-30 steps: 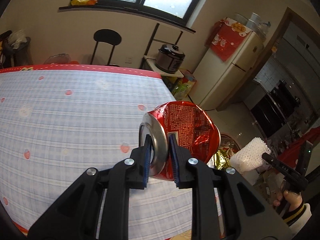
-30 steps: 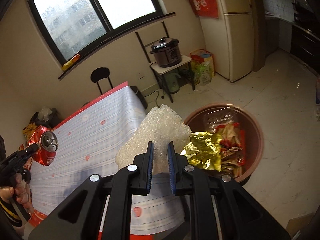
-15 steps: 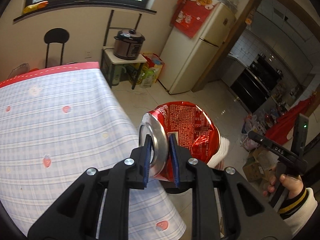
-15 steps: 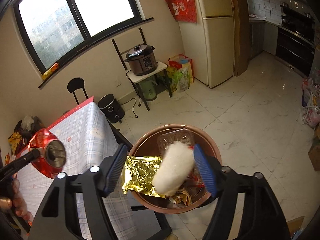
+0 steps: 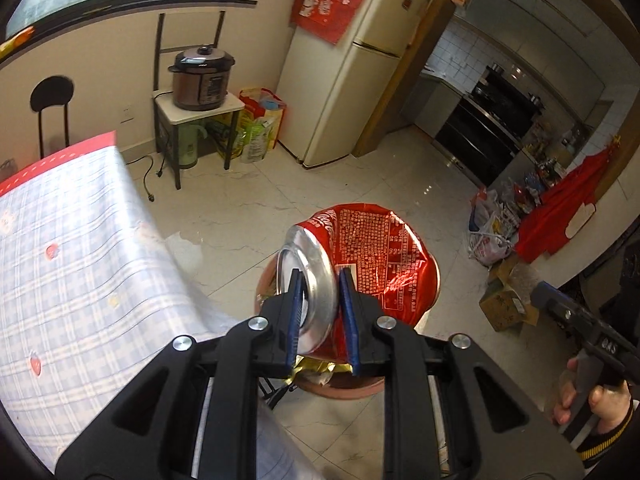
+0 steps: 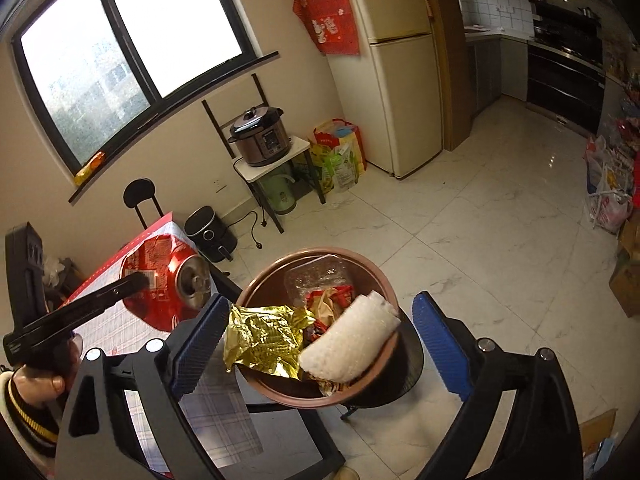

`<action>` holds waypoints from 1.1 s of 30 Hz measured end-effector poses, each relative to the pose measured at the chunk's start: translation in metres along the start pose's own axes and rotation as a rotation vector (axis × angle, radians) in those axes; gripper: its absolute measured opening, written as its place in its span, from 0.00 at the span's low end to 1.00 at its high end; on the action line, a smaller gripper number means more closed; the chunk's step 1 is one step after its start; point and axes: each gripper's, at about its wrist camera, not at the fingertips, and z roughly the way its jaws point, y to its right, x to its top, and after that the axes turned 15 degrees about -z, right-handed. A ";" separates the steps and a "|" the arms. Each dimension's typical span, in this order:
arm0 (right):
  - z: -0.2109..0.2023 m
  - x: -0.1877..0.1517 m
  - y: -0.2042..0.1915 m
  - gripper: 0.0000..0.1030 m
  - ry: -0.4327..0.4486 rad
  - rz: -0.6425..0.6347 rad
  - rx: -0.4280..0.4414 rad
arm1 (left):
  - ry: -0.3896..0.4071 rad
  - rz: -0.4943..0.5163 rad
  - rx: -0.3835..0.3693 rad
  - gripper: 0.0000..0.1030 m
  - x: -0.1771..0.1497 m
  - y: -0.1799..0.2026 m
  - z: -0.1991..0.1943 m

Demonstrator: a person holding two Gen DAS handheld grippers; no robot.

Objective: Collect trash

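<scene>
— What is your left gripper (image 5: pixel 319 312) doing?

— Its blue pads (image 5: pixel 295 316) are clamped on the silver top rim of the crushed red can (image 5: pixel 372 256). I am holding the can in the air, over the brown bin (image 6: pixel 360 394), beside the table edge (image 5: pixel 80 240).

— And your right gripper (image 6: pixel 320 346)?

— It is spread wide with nothing between its fingers (image 6: pixel 438 344). It hangs above the bin, which stands on the floor just beside the checked tablecloth.

— What lies in the bin?

— A white foam net (image 6: pixel 350 338) rests on top, tilted toward the near rim. Next to it is a crumpled gold foil wrapper (image 6: pixel 264 336) that hangs over the left rim. Red wrappers (image 6: pixel 330 300) and a clear plastic tray (image 6: pixel 316 276) sit behind them.

— Where is the can, seen from the right side?

— To the left of the bin and higher, over the table's corner.
</scene>
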 end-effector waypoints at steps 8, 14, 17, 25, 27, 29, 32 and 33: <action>-0.005 -0.009 0.005 0.95 -0.017 0.036 -0.015 | 0.065 0.063 -0.079 0.82 0.017 0.022 -0.014; -0.011 -0.008 -0.017 0.95 -0.039 0.006 -0.060 | 0.086 0.098 -0.043 0.91 0.012 0.005 -0.051; -0.020 -0.009 -0.033 0.95 -0.033 -0.001 -0.082 | 0.096 0.108 -0.026 0.91 0.005 -0.008 -0.075; -0.057 -0.010 -0.096 0.95 -0.009 -0.051 -0.123 | 0.143 0.131 0.002 0.92 -0.007 -0.044 -0.155; -0.068 -0.009 -0.114 0.95 -0.002 -0.071 -0.140 | 0.157 0.140 0.004 0.94 -0.010 -0.050 -0.175; -0.081 -0.009 -0.131 0.95 0.007 -0.084 -0.155 | 0.184 0.156 0.009 0.94 -0.015 -0.057 -0.199; -0.101 -0.008 -0.160 0.95 0.023 -0.111 -0.190 | 0.213 0.176 0.010 0.94 -0.021 -0.068 -0.232; -0.106 -0.008 -0.168 0.95 0.028 -0.118 -0.197 | 0.223 0.180 0.014 0.94 -0.023 -0.073 -0.243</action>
